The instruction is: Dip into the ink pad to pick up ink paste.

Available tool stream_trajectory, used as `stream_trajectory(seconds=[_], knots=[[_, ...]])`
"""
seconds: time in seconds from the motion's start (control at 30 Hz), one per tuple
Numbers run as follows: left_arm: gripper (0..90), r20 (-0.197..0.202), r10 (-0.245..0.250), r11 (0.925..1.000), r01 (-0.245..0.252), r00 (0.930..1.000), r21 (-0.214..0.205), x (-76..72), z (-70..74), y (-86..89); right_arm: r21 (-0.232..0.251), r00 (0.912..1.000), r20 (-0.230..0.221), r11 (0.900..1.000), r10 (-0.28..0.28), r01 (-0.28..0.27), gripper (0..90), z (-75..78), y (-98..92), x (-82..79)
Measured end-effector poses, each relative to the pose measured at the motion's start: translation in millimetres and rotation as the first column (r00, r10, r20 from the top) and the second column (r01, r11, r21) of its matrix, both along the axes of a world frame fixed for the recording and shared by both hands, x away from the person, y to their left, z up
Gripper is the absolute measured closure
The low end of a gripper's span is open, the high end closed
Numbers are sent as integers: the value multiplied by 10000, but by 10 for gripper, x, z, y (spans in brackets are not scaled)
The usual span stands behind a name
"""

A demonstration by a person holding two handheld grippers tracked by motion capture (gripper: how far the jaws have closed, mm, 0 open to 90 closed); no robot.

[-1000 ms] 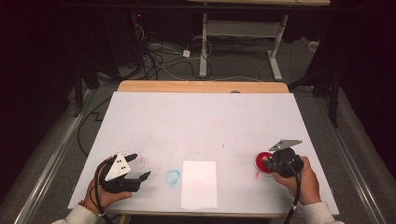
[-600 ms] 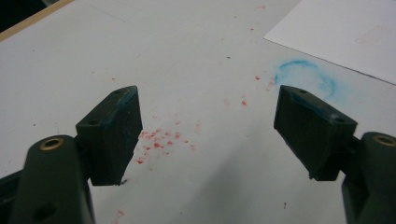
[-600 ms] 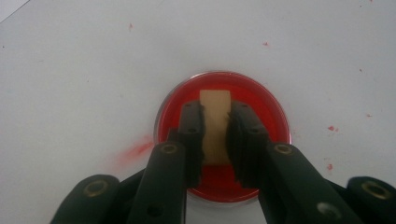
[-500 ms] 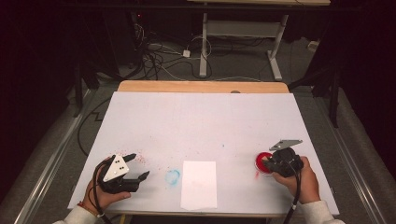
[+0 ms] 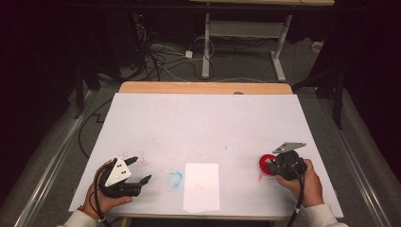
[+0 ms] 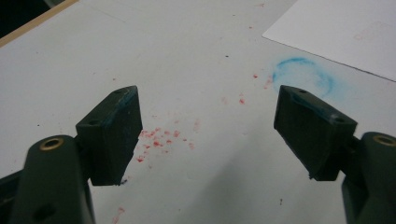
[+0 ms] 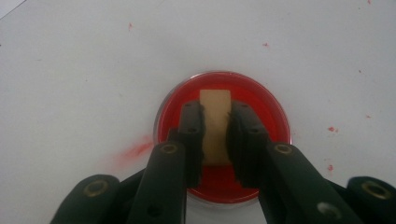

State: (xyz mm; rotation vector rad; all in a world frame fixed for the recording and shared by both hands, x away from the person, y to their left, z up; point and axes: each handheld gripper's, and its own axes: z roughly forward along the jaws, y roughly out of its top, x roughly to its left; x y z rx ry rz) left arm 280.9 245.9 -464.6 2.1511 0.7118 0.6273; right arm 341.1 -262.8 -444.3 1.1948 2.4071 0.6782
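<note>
A shallow round dish of red paint (image 7: pixel 271 102) sits on the white table, at the right front in the high view (image 5: pixel 263 165). A tan block (image 7: pixel 215 100) stands in the dish. My right gripper (image 7: pixel 215 114) is shut on this block from both sides, and the same gripper (image 5: pixel 275 165) is held by a hand at the dish. My left gripper (image 6: pixel 208 107) stands open over the table with nothing between its jaws, and sits at the left front (image 5: pixel 141 169) in the high view.
A white sheet of paper (image 5: pixel 202 187) lies at the front middle of the table (image 5: pixel 203 123). A blue ring print (image 6: pixel 303 77) and red specks (image 6: pixel 161 137) mark the surface near the left gripper. A red smear (image 7: pixel 135 151) lies beside the dish.
</note>
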Motion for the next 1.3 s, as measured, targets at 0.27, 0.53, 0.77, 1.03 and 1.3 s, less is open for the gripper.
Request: stream_trajectory(seconds=[0.27,0.53,0.77,1.03,1.3], knots=[[228,-17,-43,10000,43,10000,44,5,-7,-13,63,10000,-44,10000,-15,15,764,-4,-8,5],[228,1,-33,10000,33,10000,52,11,-5,-6,375,9999,-71,9992,-106,109,762,1,-38,5],[229,-115,36,10000,-35,9999,45,4,-10,0,771,9984,567,9970,-72,28,761,145,-66,-20],[228,1,47,9999,-47,10000,94,-2,-8,9,1103,9901,1403,9936,90,-246,761,367,-37,-107],[230,-120,46,10000,-45,9999,76,-4,-15,1,1368,9823,1855,9892,256,-516,761,502,-13,-176]])
